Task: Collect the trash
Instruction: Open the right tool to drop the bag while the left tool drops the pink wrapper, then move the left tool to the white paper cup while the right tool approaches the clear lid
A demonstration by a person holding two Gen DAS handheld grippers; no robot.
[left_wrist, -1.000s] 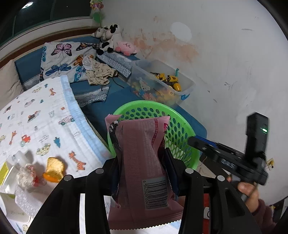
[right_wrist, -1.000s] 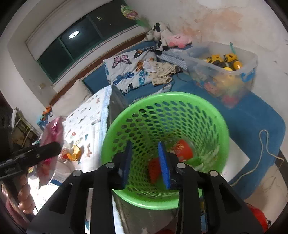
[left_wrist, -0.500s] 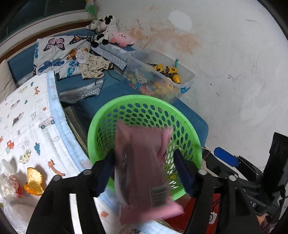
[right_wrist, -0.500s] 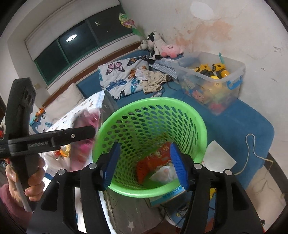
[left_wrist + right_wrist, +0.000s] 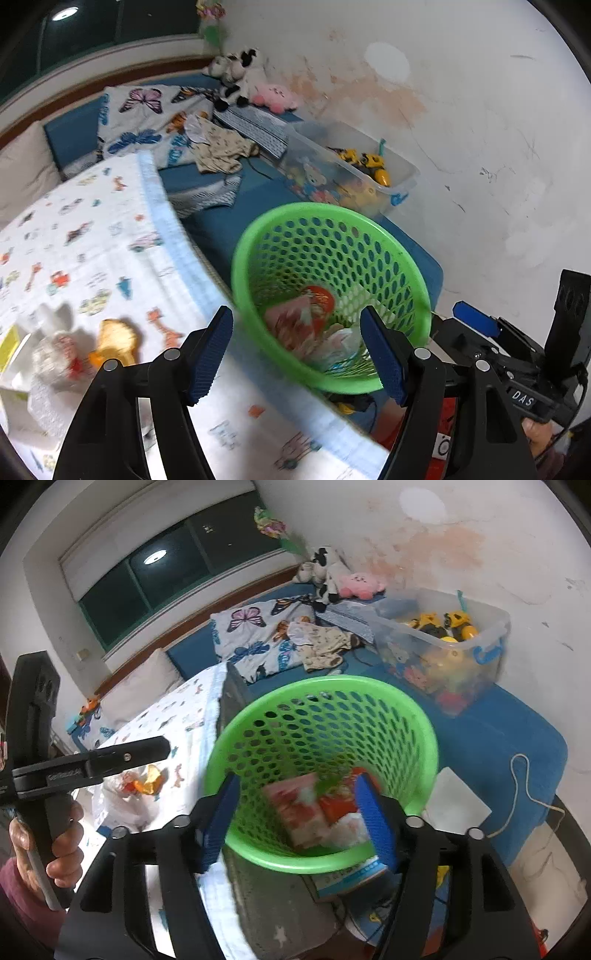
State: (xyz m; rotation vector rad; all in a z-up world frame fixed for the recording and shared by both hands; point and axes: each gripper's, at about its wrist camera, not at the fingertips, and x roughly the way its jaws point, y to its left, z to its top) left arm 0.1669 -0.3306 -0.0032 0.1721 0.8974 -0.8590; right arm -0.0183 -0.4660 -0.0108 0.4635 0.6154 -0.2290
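Note:
A green perforated basket (image 5: 402, 269) (image 5: 413, 716) stands beside the table. A pink snack wrapper (image 5: 291, 325) (image 5: 299, 812) lies inside it on a red-orange packet (image 5: 336, 805) and white crumpled paper (image 5: 351, 830). My left gripper (image 5: 299, 354) is open and empty, just in front of the basket's rim. My right gripper (image 5: 295, 819) is open and empty, above the basket's near rim. More trash lies on the printed tablecloth (image 5: 92, 251): an orange-yellow wrapper (image 5: 110, 339) and a clear crumpled bag (image 5: 55, 358).
A clear bin of toys (image 5: 354, 177) (image 5: 443, 646) sits on the blue mattress (image 5: 509, 738) behind the basket. Plush toys (image 5: 240, 77) and clothes lie by the stained wall. A white sheet (image 5: 458, 805) and a cord (image 5: 524, 786) lie right of the basket.
My left gripper opened and let the pink wrapper go; it fell into the basket. My right gripper opened wide from nearly shut and drew back a little from the basket.

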